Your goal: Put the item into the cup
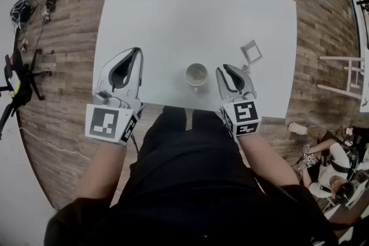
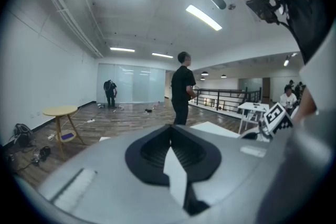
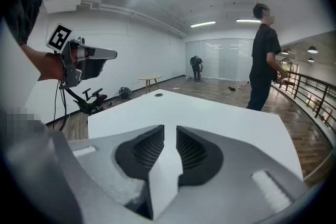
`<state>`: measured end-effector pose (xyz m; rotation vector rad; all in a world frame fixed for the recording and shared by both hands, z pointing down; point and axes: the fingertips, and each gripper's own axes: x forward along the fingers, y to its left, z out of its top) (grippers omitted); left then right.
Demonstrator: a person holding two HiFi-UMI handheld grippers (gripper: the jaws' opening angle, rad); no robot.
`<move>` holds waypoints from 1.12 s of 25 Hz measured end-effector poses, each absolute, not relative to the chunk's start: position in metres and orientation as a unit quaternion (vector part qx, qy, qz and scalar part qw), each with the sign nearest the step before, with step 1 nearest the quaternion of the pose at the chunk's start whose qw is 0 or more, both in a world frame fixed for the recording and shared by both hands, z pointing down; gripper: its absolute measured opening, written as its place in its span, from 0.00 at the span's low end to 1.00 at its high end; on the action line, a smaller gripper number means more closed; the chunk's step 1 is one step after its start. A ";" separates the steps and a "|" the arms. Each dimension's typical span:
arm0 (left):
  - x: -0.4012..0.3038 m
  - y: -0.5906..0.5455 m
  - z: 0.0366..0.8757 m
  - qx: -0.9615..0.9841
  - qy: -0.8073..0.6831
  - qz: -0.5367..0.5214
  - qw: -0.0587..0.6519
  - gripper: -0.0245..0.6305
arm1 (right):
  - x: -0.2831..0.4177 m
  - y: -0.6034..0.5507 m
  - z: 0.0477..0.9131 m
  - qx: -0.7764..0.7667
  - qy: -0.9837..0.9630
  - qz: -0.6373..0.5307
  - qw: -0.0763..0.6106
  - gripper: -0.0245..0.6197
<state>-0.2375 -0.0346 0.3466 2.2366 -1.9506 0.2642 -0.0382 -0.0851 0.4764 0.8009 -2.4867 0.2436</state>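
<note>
While the white bench (image 1: 173,20) fills most of the head view, both claws hang over its near edge. The left claw (image 1: 138,51) has its jaws closed tip to tip with nothing in them. The right claw (image 1: 223,68) stands a narrow gap open, also empty. Between them the cup (image 1: 196,74) stands upright. The item (image 1: 251,52), a small square grey piece, lies on the bench just beyond the right claw, apart from the cup.
</note>
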 end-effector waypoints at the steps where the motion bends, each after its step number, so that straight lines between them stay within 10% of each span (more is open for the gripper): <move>1: -0.235 -0.038 0.346 0.751 -0.649 0.088 0.079 0.04 | -0.035 -0.087 0.475 0.300 -0.915 0.089 0.255 0.16; 28: -0.176 -0.108 0.312 0.820 -0.569 0.051 0.025 0.04 | 0.058 -0.147 0.409 0.461 -0.865 0.074 0.186 0.16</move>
